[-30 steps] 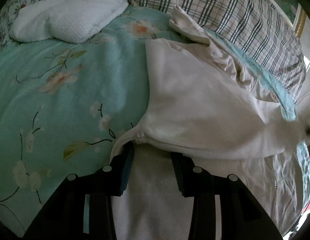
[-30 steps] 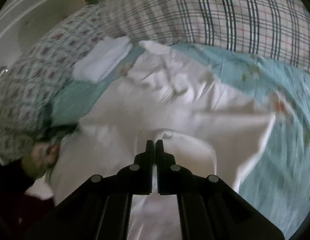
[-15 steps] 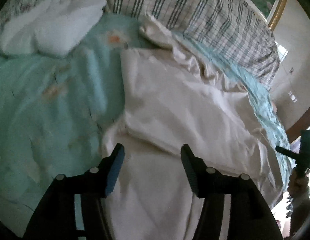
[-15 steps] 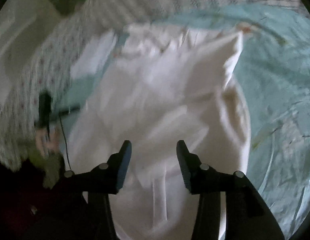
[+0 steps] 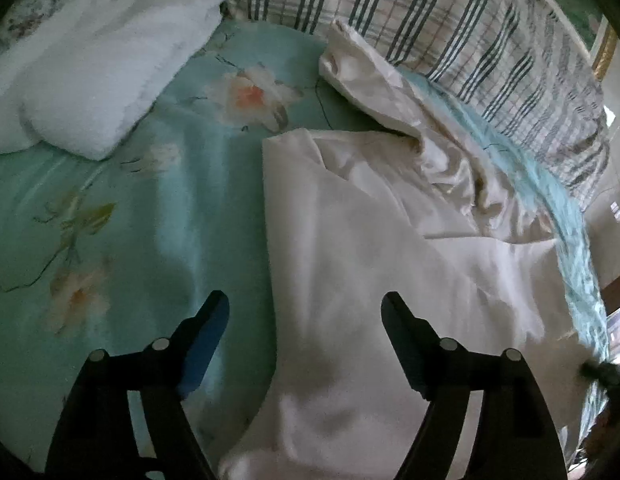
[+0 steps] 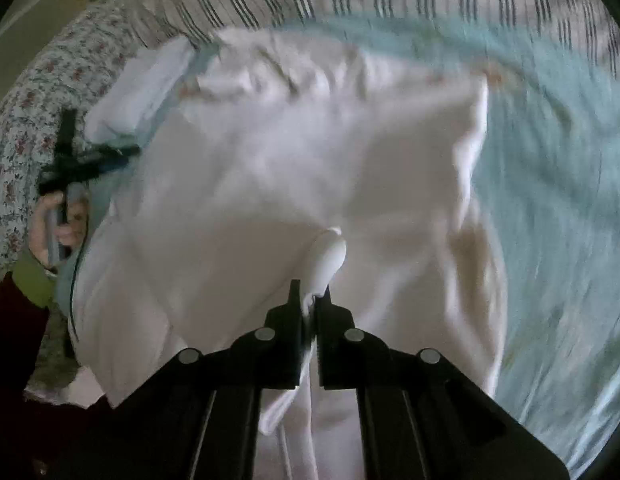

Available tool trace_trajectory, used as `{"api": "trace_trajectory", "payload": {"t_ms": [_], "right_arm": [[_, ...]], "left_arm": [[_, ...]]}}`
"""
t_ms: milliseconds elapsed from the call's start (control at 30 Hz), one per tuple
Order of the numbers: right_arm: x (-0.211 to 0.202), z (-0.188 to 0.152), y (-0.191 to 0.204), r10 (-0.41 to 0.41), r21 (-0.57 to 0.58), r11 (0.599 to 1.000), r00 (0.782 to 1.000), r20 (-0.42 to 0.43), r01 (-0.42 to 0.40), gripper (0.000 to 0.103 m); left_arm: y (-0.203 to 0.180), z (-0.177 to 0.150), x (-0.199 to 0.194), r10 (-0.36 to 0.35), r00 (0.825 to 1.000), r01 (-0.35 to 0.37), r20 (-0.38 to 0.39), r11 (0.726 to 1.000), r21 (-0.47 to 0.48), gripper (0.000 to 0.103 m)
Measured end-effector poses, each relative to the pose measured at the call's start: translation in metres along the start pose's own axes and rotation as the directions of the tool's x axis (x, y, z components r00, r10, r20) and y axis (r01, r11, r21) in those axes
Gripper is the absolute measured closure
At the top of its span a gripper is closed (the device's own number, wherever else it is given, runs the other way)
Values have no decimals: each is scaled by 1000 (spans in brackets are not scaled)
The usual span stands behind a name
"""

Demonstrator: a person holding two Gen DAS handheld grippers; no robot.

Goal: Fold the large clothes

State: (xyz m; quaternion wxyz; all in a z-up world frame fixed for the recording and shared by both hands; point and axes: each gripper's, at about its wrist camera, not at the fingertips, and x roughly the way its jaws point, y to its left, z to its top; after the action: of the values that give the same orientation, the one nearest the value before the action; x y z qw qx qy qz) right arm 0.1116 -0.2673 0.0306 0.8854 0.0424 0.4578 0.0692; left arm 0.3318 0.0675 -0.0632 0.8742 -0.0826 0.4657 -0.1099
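Right wrist: bedsheet [image 6: 549, 184] motion-blurred.

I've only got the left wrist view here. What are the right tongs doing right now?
Observer: The right tongs are shut on a pinch of the white garment.
Operator: Any cloth poking through?
Observer: Yes, a small tuft stands up above the closed jaws.
Operator: Where's my left hand from that side?
Observer: The left hand grips its handle at the garment's left edge, beside the floral pillow; the left tongs are opening, nothing pinched.
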Motion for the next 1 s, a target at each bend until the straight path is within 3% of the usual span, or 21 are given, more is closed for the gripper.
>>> {"api": "trace_trajectory", "payload": {"t_ms": [100, 133, 200, 267, 333, 400, 467, 567, 633, 667, 767, 833, 900, 1000], "right_arm": [[-12, 41, -7, -53, -9, 998, 992, 112, 54, 98], [-16, 54, -13, -74, 2, 997, 986, 148, 75, 98], [-18, 67, -32, -121, 48, 992, 978, 173, 114, 98], [-4, 69, -48, -130, 73, 990, 982, 134, 121, 98], [21, 63, -62, -131, 100, 987, 989, 67, 124, 98], [46, 54, -65, -170, 94, 981, 985, 7, 168, 96], [60, 48, -69, -185, 95, 978, 982, -31, 187, 92], [50, 48, -70, -184, 144, 972, 983, -11, 184, 85], [31, 49, -65, -211, 144, 968, 976, 43, 203, 60], [19, 49, -61, -229, 141, 966, 970, 83, 217, 55], [-1, 49, -53, -189, 147, 975, 970, 155, 166, 52], [4, 50, -48, -83, 145, 987, 986, 148, 61, 52], [22, 50, -41, -54, 126, 991, 992, 110, 40, 52], [48, 45, -48, -41, 150, 988, 998, 39, 35, 52]], "left_arm": [[-5, 0, 19, 78, 997, -77, -20, 997, 24, 29], [-7, -3, 24, 125, 992, -124, -8, 991, 46, 42], [-7, -8, 26, 154, 988, -155, 28, 986, 60, 51], [-6, -13, 24, 212, 974, -217, 80, 974, 60, 71], [-4, -15, 24, 223, 970, -228, 99, 973, 43, 71], [-1, -15, 22, 277, 953, -281, 121, 960, 18, 75], [9, -12, 21, 333, 936, -333, 111, 943, -22, 87], [22, -12, 7, 266, 959, -260, 97, 963, -72, 87], [21, -15, -11, 218, 968, -210, 126, 975, -73, 87], [16, -17, -22, 173, 974, -165, 146, 984, -64, 87], [-6, -26, -39, -10, 988, 14, 154, 1000, -22, 82], [-26, -34, -35, -101, 988, 99, 116, 995, 19, 82], [-42, -44, -21, -94, 993, 88, 76, 994, 72, 82], [-41, -55, 4, -12, 1000, 10, 20, 995, 95, 82]]}}
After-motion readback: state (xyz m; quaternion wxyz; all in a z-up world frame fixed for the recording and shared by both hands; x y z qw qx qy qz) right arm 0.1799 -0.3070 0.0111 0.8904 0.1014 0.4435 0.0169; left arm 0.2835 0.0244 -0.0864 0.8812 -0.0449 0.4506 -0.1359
